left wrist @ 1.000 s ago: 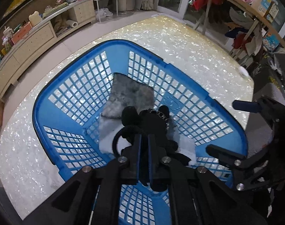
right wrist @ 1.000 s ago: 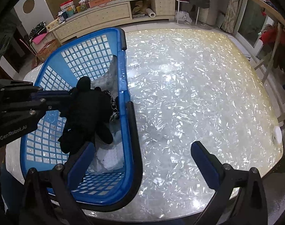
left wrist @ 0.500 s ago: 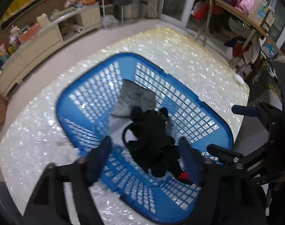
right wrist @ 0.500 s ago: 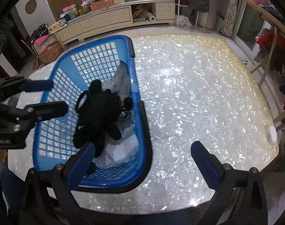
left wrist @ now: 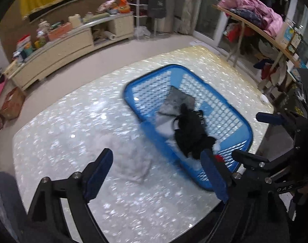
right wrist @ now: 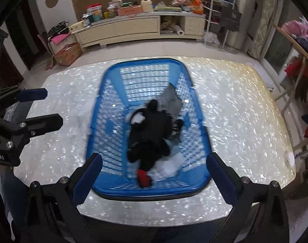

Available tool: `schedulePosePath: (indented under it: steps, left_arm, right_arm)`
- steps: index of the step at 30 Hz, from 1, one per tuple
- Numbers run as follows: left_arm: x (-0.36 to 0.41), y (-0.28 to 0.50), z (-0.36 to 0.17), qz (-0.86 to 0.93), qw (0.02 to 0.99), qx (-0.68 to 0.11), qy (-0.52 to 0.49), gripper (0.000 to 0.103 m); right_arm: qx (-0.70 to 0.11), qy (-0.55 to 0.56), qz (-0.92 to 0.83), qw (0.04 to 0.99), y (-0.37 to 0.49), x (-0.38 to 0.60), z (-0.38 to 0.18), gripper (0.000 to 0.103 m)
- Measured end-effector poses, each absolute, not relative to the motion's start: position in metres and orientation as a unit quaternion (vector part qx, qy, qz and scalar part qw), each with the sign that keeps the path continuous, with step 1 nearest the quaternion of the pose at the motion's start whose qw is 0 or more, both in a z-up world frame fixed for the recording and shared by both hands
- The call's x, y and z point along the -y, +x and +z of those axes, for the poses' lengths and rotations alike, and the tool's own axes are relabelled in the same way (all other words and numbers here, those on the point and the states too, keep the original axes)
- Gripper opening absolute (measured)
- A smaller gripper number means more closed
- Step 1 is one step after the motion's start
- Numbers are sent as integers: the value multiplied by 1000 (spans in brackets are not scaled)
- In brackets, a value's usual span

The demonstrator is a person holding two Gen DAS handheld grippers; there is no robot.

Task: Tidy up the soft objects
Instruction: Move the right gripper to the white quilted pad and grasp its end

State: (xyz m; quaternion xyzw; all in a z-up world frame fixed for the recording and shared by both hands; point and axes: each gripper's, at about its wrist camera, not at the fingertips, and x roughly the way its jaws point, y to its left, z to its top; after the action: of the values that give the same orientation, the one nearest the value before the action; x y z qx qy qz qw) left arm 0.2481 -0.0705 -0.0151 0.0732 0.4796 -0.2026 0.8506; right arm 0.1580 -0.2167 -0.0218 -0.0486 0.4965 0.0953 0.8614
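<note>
A: Where's the black plush toy point(right wrist: 151, 133)?
B: In the blue basket point(right wrist: 198, 121), ahead of both tongs. Left tongs point(left wrist: 157, 174) have just been opening, nothing between them; right tongs point(right wrist: 154, 170) spread wide, empty.
A: Risks?
B: Probably that white cloth point(left wrist: 131, 162) below the left tongs; against the pale tabletop point(left wrist: 72, 121) it's easily missed.

Soft items in blue basket point(right wrist: 198, 125)
Black plush toy point(right wrist: 151, 133) is laid lengthwise on top, red tip point(right wrist: 143, 177) at the near end. A grey cloth point(right wrist: 171, 101) is propped against the far-right wall; white fabric point(right wrist: 168, 167) is bunched underneath. Another white cloth point(left wrist: 131, 160) is left outside, just beside the basket.
</note>
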Motion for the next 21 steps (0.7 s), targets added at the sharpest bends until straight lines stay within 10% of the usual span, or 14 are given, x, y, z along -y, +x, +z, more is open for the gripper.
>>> schedulePosePath:
  steps: [21]
  left_arm:
    - [-100, 199, -54, -97, 866, -490, 20, 103]
  right_arm:
    - [-505, -127, 205, 828, 178, 66, -61, 102]
